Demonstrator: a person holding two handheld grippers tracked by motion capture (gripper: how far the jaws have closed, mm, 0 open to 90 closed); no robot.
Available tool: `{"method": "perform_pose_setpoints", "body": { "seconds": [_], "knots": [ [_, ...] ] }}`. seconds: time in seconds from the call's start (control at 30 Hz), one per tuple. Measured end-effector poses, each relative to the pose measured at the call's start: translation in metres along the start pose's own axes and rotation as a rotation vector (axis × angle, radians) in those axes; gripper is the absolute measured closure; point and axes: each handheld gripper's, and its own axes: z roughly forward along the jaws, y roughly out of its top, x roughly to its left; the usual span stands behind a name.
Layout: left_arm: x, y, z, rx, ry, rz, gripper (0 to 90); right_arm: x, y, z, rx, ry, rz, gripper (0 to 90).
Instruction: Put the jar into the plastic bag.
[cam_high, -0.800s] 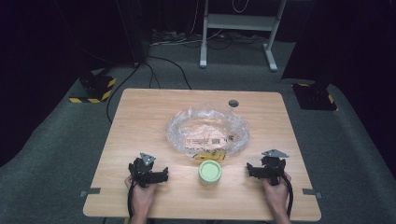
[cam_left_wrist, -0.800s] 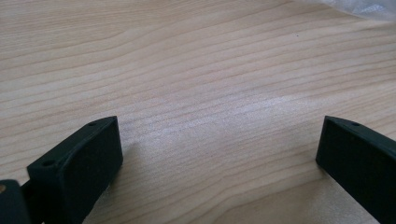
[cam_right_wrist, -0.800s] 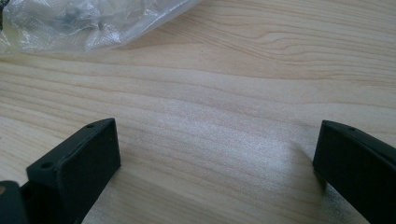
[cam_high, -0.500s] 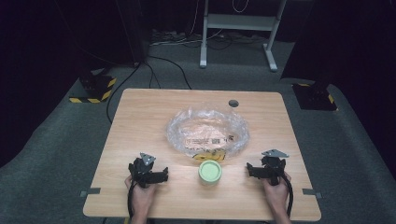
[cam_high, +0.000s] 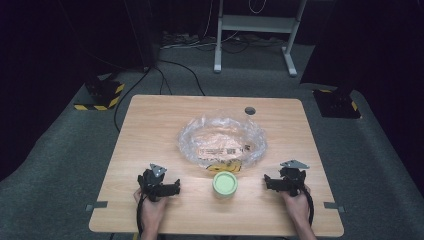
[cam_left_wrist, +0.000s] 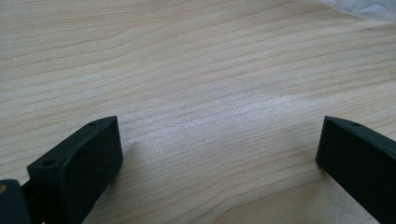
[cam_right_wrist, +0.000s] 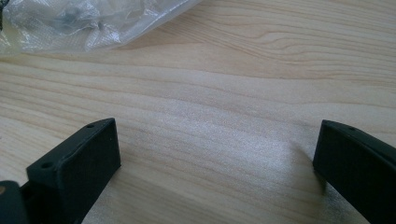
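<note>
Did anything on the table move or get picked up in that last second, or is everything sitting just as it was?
Nothing visibly changed. The left tool and right tool rest on the table with jaws wide apart and nothing between them, either side of the green cup. The clear plastic bag lies behind the cup, where it was.

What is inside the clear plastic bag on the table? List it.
Through the clear plastic bag a white printed label and something yellow and black near its front edge show. Crinkles and glare blur the rest, so the contents cannot be identified. The green-lidded jar stands outside, just in front.
</note>
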Motion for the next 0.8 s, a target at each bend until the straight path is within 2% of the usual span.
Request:
{"method": "perform_pose_setpoints", "body": {
  "seconds": [0.23, 0.37, 0.6, 0.8],
  "knots": [
    [0.0, 0.0, 0.0, -0.001, 0.0, -0.001, 0.8, -0.001, -0.002, -0.002, -0.006, 0.008, -0.002, 2.8],
    [0.0, 0.0, 0.0, 0.0, 0.0, 0.0, 0.8, -0.003, -0.007, -0.009, -0.021, 0.07, 0.006, 2.9],
    [0.0, 0.0, 0.0, -0.001, 0.0, -0.001, 0.8, -0.002, -0.017, -0.024, -0.054, 0.128, -0.01, 2.6],
    [0.0, 0.0, 0.0, -0.002, 0.001, -0.003, 0.8, 0.003, -0.023, -0.037, -0.077, 0.159, -0.035, 3.1]
  ]
}}
